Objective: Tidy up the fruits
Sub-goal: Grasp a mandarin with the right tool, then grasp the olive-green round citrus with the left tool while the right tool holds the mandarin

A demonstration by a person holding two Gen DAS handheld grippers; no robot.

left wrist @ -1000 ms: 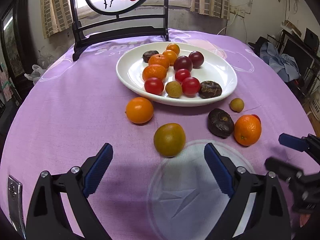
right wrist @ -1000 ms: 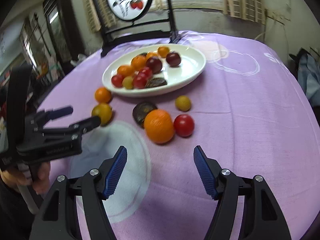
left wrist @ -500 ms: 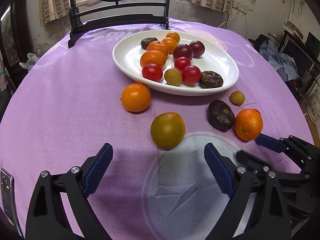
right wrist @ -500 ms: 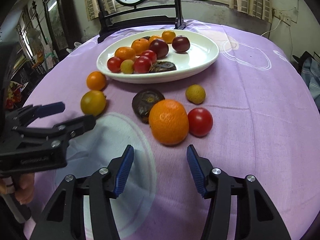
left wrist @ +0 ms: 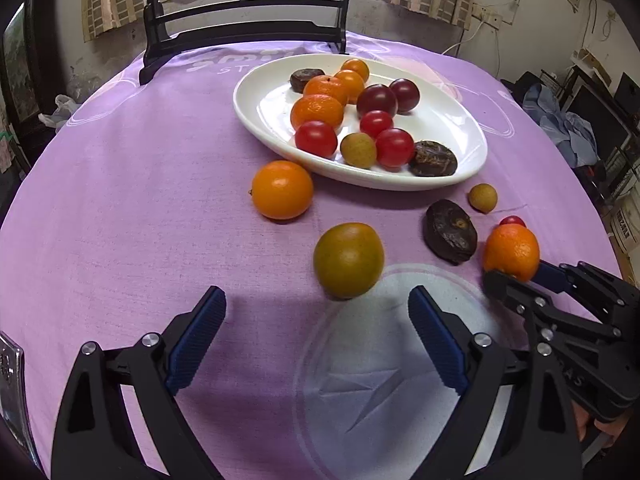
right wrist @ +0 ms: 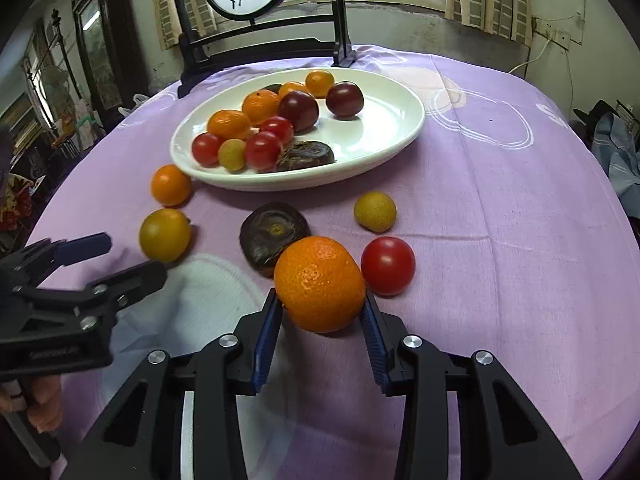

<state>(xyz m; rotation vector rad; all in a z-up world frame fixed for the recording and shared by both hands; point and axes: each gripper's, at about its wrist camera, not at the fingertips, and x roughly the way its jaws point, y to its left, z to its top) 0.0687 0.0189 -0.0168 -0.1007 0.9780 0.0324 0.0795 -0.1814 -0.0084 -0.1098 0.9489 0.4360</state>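
Right jaws closing on a mandarin near the worktop's front edge

We see the right gripper (right wrist: 322, 312) closing onto the mandarin (right wrist: 320, 283), which half hides one of two loose tomatoes (left wrist: 512, 221); the left gripper (left wrist: 316, 322) gapes empty; eleven fruits fill the plate (right wrist: 384, 120).

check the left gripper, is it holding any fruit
No, the left gripper stands wide open, with the greenish-yellow fruit lying ahead of its fingers.

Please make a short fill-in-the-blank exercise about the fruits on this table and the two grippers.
1. The right gripper is closing around the ____.
2. The plate is ____ in colour.
3. The left gripper has ____ between its fingers.
4. The tablecloth is ____.

Missing words: mandarin orange; white; nothing; purple
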